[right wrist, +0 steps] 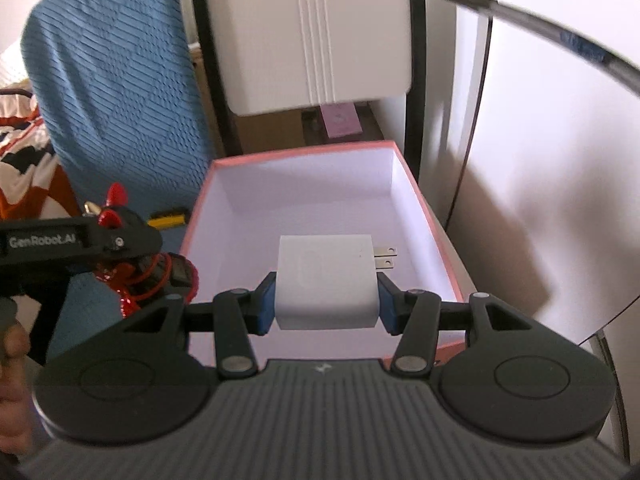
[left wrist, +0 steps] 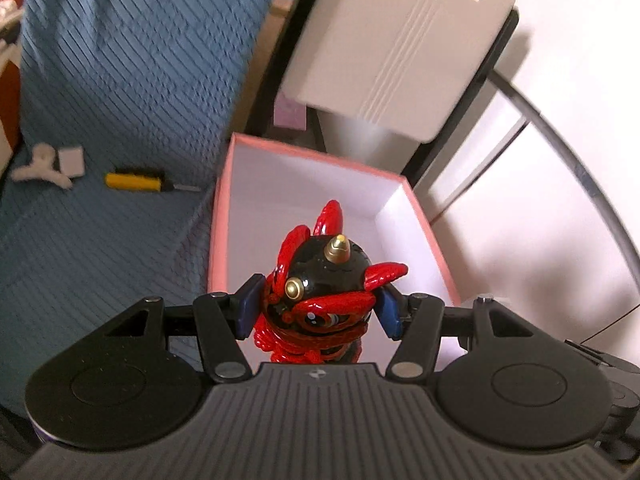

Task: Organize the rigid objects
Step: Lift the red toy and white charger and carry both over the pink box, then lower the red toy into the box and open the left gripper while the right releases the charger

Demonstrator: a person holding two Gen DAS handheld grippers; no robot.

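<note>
My left gripper (left wrist: 320, 306) is shut on a red and black lion figurine (left wrist: 326, 292) with gold studs, held over the near end of an open pink box (left wrist: 222, 200) with a white inside. My right gripper (right wrist: 326, 302) is shut on a white plug charger (right wrist: 326, 280), its prongs pointing right, held above the same pink box (right wrist: 200, 208). In the right wrist view the left gripper (right wrist: 132, 264) with the figurine (right wrist: 116, 208) is at the box's left edge.
A yellow-handled screwdriver (left wrist: 136, 181), a white square block (left wrist: 71, 161) and a white fluffy item (left wrist: 38, 166) lie on the blue quilted cover (left wrist: 120, 80). A white panel (left wrist: 400, 40) in a black frame stands behind the box. A white wall (right wrist: 560, 160) is to the right.
</note>
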